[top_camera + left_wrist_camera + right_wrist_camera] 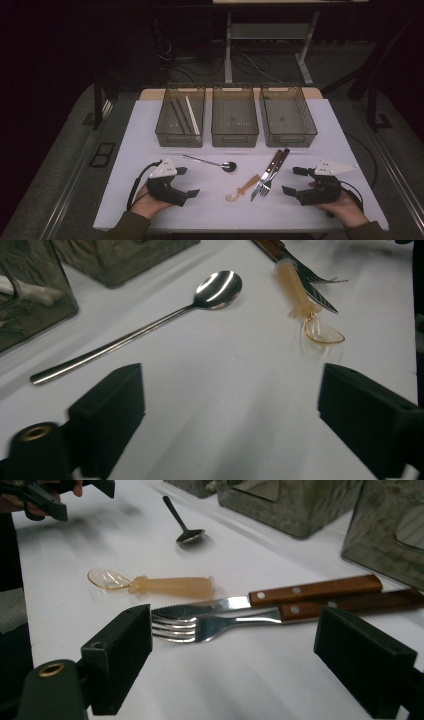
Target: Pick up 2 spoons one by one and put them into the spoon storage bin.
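Observation:
A long metal spoon (210, 162) (150, 327) lies on the white table (150, 200), just ahead of my left gripper (187, 181) (230, 410), which is open with nothing between its jaws. A small amber plastic spoon (242, 189) (300, 295) (170, 586) lies at the centre front. Beside it, a wood-handled knife (272, 167) (300, 592) and fork (267, 184) (215, 625) rest side by side. My right gripper (294, 181) (232, 655) is open and points at the fork's tines, which lie just beyond its jaws, untouched.
Three see-through bins stand in a row at the back: the left bin (180, 137) holds chopsticks (182, 115), while the middle bin (235, 140) and the right bin (290, 140) look empty. Dark floor and table legs lie beyond the table's far edge.

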### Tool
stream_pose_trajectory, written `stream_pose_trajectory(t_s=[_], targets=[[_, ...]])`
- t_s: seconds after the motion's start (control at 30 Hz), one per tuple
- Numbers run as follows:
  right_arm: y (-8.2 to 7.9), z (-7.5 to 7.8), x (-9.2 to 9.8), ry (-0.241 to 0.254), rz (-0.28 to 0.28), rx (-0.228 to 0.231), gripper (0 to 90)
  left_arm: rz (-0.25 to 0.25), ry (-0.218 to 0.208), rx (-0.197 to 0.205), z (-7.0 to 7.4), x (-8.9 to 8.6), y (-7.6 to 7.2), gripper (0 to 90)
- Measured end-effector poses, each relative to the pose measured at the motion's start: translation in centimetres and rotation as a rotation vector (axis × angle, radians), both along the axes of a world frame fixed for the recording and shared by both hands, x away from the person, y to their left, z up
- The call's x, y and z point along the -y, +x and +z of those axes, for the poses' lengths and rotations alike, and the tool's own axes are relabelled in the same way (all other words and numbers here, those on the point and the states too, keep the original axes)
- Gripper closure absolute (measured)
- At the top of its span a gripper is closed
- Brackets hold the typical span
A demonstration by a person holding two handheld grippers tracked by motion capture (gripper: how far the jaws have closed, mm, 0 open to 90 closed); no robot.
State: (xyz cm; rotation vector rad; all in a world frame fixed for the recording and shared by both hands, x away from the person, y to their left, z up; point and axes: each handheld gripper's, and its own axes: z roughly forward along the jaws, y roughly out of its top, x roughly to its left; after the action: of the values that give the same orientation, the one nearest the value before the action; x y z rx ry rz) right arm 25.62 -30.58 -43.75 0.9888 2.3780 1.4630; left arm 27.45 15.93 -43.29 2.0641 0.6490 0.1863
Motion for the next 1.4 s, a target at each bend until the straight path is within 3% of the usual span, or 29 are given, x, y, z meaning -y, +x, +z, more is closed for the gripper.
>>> stream_pose_trajectory(t_s=[0.07,0.3,0.57,0.83,0.97,1.4], targets=[[0.0,0.0,0.0,-0.002,-0.005,-0.002,15.4,0.008,-0.004,0.004,0.3,0.1,0.2,19.3],[0.1,-0.3,-0.7,-0.023,0.012,-0.011,15.4,0.001,0.009,0.038,0.8,1.5,1.7,52.3],[0.4,-0.5,-1.0,-0.019,0.011,-0.028,15.4,-0.02,0.043,-0.025,0.4,3.9,4.8,87.4],[0.4,-0.5,-1.0,-0.021,0.013,-0.025,15.4,0.006,0.106,-0.047,-0.6,5.8,7.7,89.0],[0.5,-0.5,-1.0,-0.024,0.011,-0.023,15.4,0.002,0.115,-0.056,-1.1,6.8,8.8,89.0],[0.4,-0.4,-0.9,-0.026,0.006,-0.022,15.4,-0.004,0.149,-0.085,-1.9,7.5,9.7,89.1]])
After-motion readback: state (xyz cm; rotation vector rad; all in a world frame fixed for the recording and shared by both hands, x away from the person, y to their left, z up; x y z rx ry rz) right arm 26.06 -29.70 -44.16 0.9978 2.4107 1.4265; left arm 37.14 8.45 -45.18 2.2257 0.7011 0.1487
